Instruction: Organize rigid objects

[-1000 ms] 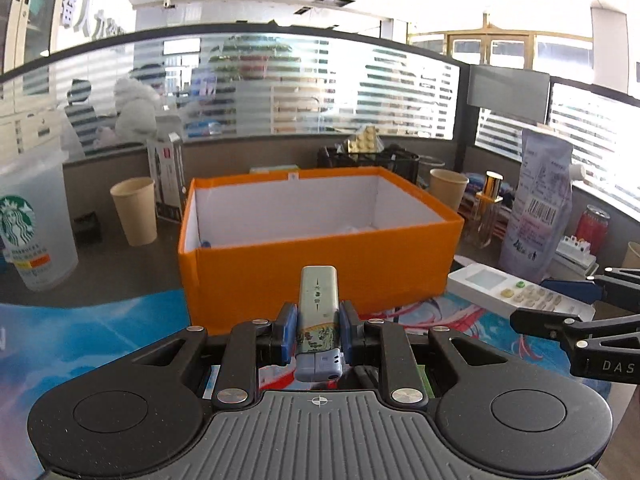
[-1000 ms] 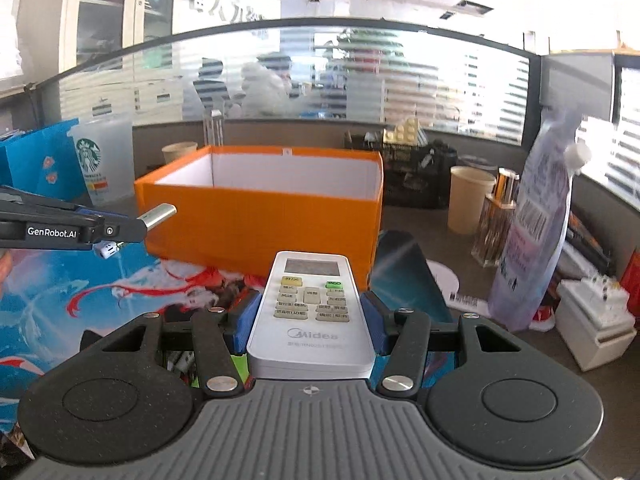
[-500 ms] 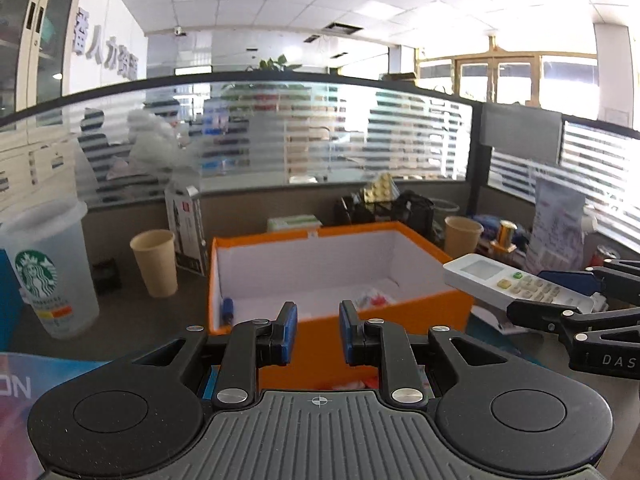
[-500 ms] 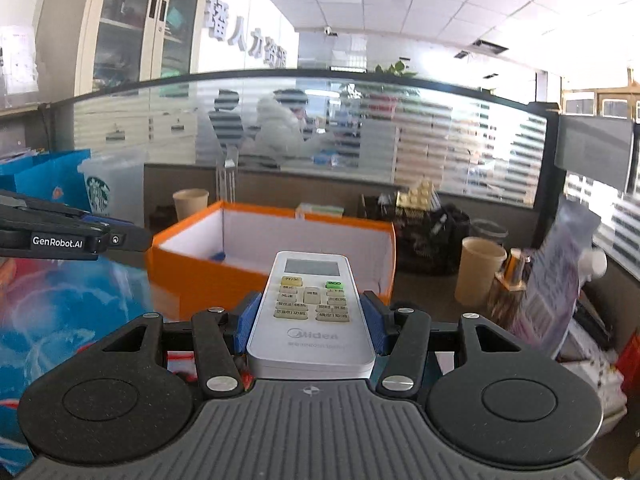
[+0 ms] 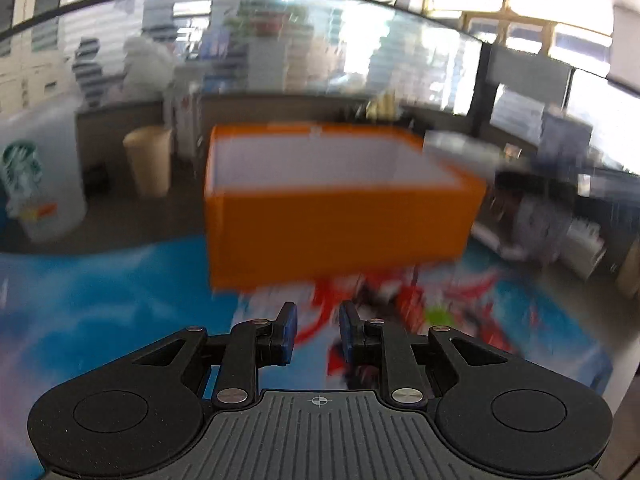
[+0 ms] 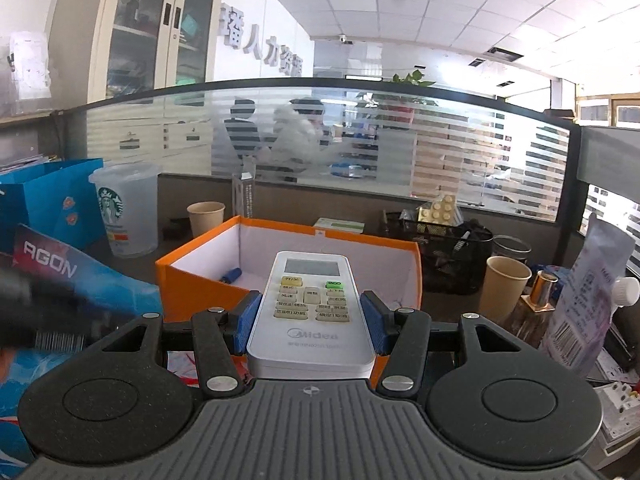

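Observation:
An orange box (image 5: pixel 340 224) with white inner walls stands on the table; it also shows in the right wrist view (image 6: pixel 192 276). My left gripper (image 5: pixel 318 330) is open and empty, low over the colourful mat in front of the box; this view is blurred. My right gripper (image 6: pixel 310 318) is shut on a white Midea remote (image 6: pixel 310 312), held above the box's near edge. A small blue object (image 6: pixel 232 274) lies inside the box at its left.
A Starbucks cup (image 6: pixel 126 214) and a paper cup (image 6: pixel 206 218) stand left of the box. A black wire basket (image 6: pixel 452 254), another paper cup (image 6: pixel 504 290), a perfume bottle (image 6: pixel 534 306) and a refill pouch (image 6: pixel 588 300) crowd the right. A blue bag (image 6: pixel 44 200) stands far left.
My left gripper let go of the small device one second ago held, then dropped back low before the box. My right gripper rose and moved forward over the box with the remote.

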